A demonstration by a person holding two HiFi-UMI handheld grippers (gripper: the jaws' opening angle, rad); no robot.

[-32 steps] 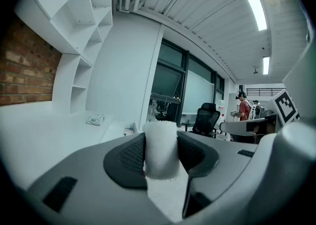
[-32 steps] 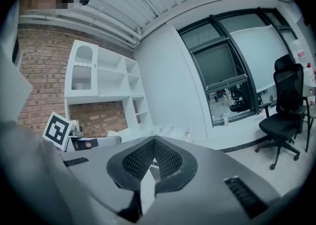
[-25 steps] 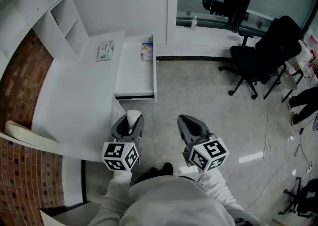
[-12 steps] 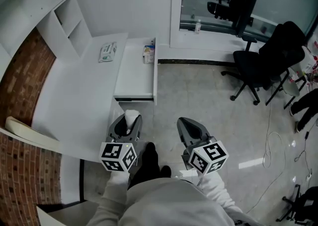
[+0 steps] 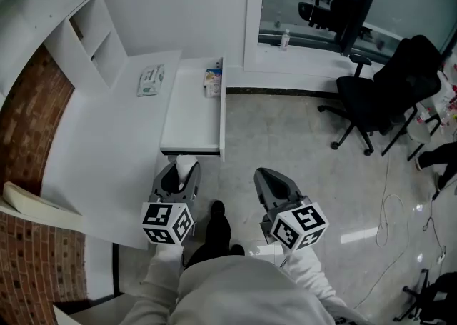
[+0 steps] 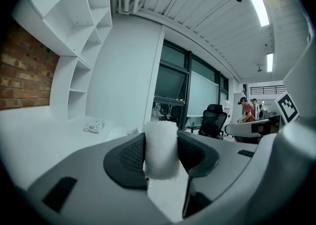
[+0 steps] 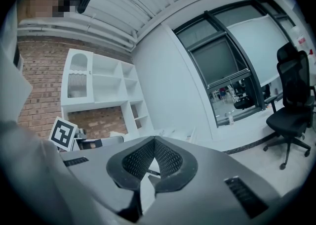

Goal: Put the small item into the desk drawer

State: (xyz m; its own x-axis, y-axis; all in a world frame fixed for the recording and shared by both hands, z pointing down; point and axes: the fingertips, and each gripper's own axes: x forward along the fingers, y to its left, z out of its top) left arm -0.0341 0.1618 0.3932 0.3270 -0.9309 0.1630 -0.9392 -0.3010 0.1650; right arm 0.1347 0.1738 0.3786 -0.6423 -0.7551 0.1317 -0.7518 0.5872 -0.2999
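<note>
A small white fuzzy roll stands upright between the jaws of my left gripper, which is shut on it. That gripper hangs just before the near end of the open white desk drawer, beside the white desk. At the drawer's far end lies a small printed box. My right gripper hovers over the floor to the right, its jaw tips touching with nothing between them.
A packet of tissues lies on the desk near the white shelves. A black office chair stands on the tiled floor at the right, with cables beyond. The person's dark shoe shows between the grippers.
The person has stepped forward, a shoe now showing. The drawer's near end has come closer to the left gripper, which still holds the white roll. The right gripper has hardly moved.
</note>
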